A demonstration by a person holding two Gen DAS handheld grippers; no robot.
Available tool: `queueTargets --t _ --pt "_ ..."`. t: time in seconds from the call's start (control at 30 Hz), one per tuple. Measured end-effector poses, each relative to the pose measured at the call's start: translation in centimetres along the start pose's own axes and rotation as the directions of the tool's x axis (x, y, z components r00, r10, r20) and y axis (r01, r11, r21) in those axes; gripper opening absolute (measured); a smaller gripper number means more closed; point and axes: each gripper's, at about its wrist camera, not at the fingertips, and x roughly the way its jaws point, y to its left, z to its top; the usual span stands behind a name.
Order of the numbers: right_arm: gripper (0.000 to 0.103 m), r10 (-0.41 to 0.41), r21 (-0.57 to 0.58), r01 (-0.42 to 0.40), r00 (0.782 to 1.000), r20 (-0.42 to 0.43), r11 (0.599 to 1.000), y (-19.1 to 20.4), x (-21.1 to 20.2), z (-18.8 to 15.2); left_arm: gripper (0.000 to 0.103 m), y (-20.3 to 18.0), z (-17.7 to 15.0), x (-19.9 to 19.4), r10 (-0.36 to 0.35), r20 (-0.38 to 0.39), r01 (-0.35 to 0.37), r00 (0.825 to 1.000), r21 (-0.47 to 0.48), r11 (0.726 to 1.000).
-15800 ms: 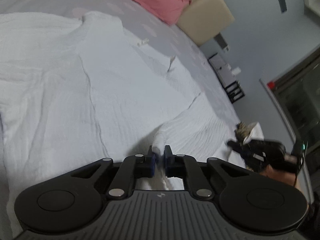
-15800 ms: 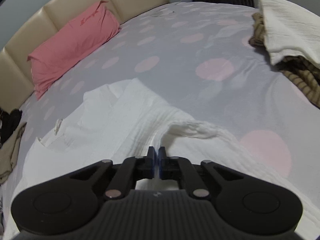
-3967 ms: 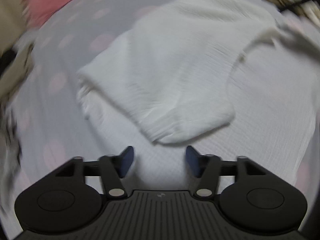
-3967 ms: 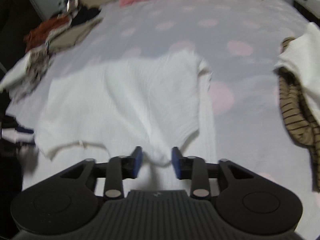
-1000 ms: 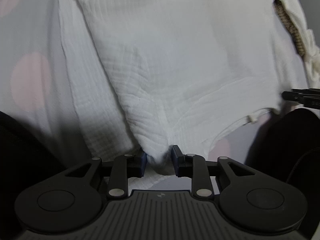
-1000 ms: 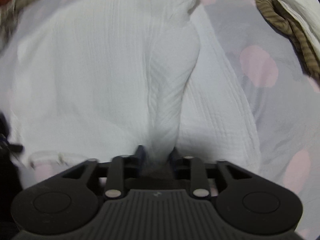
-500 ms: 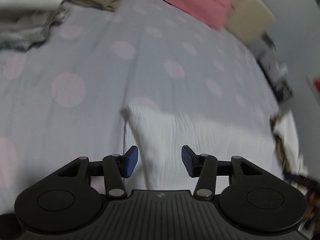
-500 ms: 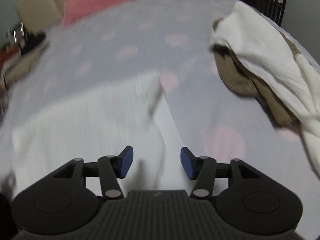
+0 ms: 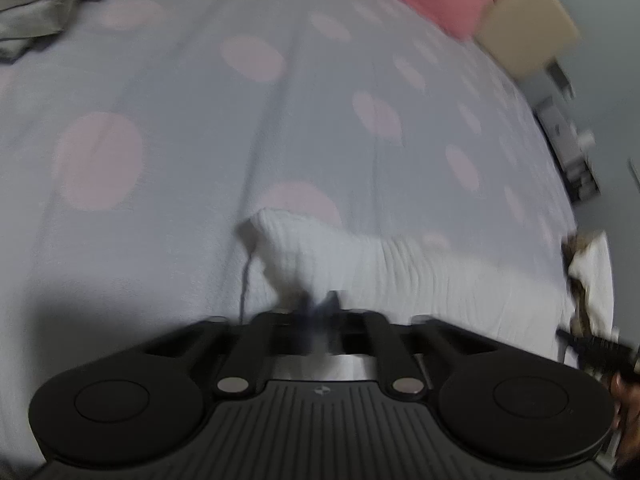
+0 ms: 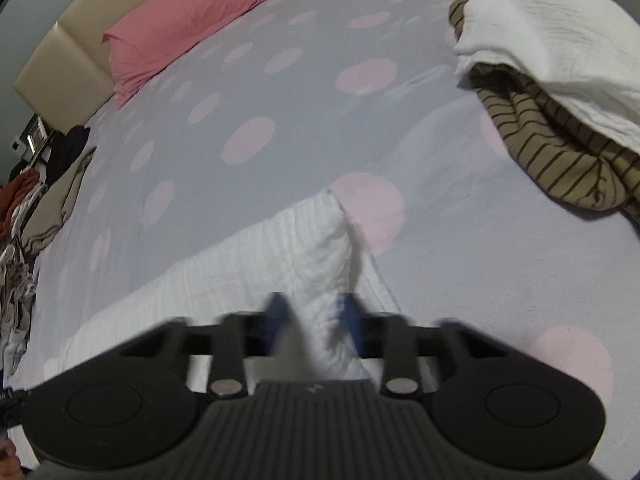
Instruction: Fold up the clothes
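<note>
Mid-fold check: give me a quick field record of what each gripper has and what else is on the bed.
surface: bed sheet, grey with pink dots
garment: white textured garment, folded into a long band across the near edge of the bed
left gripper: jaws just closed, shut on the garment's left corner
right gripper: jaws just been closing, pads pressing a raised ridge of the garment's right corner
right side of the bed: striped brown garment under a white cloth
head of the bed: pink pillow
image quality: both grippers motion-blurred
</note>
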Motion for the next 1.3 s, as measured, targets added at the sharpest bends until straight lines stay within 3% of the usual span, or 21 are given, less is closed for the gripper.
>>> queueTargets --t 0.2,0.33,0.47,0.63,0.7,0.77,0.93,1.13,1.3 --pt "0.009 0.017 0.063 -0.019 0.999 0.036 0.998 -1.9 -0.8 0.2 0.003 0.2 0.0 -0.1 0.050 -0.008 -0.049 0.999 0.034 0.998" --pt "0.010 -0.028 0.032 0.028 0.999 0.019 0.999 -1.6 0.3 -0.5 0.008 -0.5 -0.2 0.2 0.084 -0.027 -0.080 0.996 0.123 0.989" --pt "0.050 -0.020 0.034 0.018 0.998 0.064 0.999 -0.9 -0.7 -0.6 0.020 -1.6 0.2 -2.0 0.135 0.018 -0.135 0.991 0.215 0.967" --pt "0.056 0.007 0.102 -0.023 0.989 0.149 0.995 -2.5 -5.6 -1.1 0.023 -3.3 0.4 -5.3 0.166 0.161 -0.220 0.973 0.419 0.881" --pt "0.069 0.012 0.075 -0.026 0.985 0.171 0.997 -3.5 -7.4 -1.5 0.026 -3.7 0.9 -5.5 0.109 0.162 -0.174 0.981 0.477 0.862" --pt "0.080 0.017 0.031 -0.021 0.989 0.144 0.999 -4.4 -8.0 -1.8 0.028 -4.1 1.4 -5.1 0.033 0.109 -0.084 0.993 0.508 0.857" --pt "0.082 0.024 -0.087 -0.024 1.000 0.005 0.996 -5.9 -7.4 -2.2 0.031 -5.8 1.9 -2.7 -0.078 0.030 0.051 0.997 0.527 0.848" --pt "0.083 0.016 -0.204 -0.045 0.989 -0.144 0.978 -4.1 -4.1 -2.7 0.031 -5.9 2.7 -0.1 -0.072 -0.040 0.082 0.997 0.520 0.850" --pt "0.086 -0.041 -0.314 -0.022 0.980 -0.192 0.949 -2.0 -2.0 -3.6 0.031 -5.9 3.1 1.1 -0.029 -0.058 0.057 0.998 0.573 0.818"
